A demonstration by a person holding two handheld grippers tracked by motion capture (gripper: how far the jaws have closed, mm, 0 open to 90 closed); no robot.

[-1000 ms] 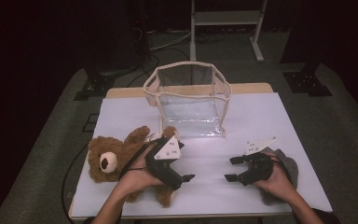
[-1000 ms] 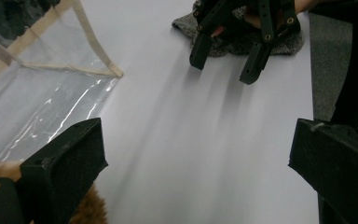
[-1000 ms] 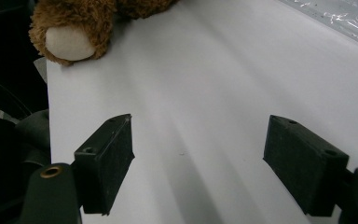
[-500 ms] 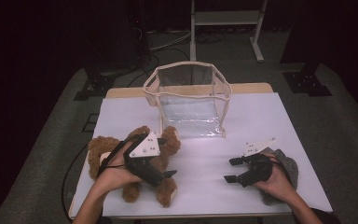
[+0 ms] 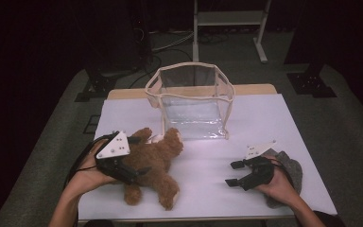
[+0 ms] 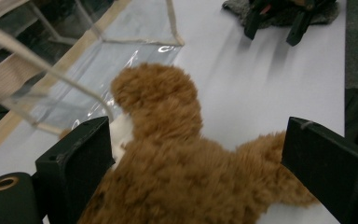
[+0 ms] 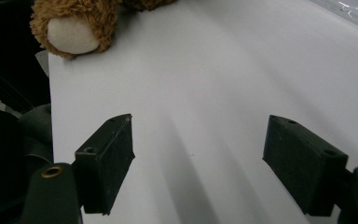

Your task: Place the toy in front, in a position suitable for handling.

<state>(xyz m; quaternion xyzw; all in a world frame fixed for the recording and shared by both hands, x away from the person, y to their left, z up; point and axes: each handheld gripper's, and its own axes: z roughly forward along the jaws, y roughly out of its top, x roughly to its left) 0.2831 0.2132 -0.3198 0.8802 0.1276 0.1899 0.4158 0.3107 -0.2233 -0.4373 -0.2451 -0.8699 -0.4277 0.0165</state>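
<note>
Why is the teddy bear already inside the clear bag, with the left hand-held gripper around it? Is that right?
Not quite. The bear lies on the table in front of the bag, not inside it, as the high view shows. The left hand-held gripper is indeed around it, and its jaws have just been closing.

The clear bag (image 5: 194, 101) stands at the back middle of the counter (image 5: 264, 118). In front of the bag and to its left lies the teddy bear (image 5: 158, 161); the cloth (image 5: 288, 175) lies front-right of the bag.
</note>
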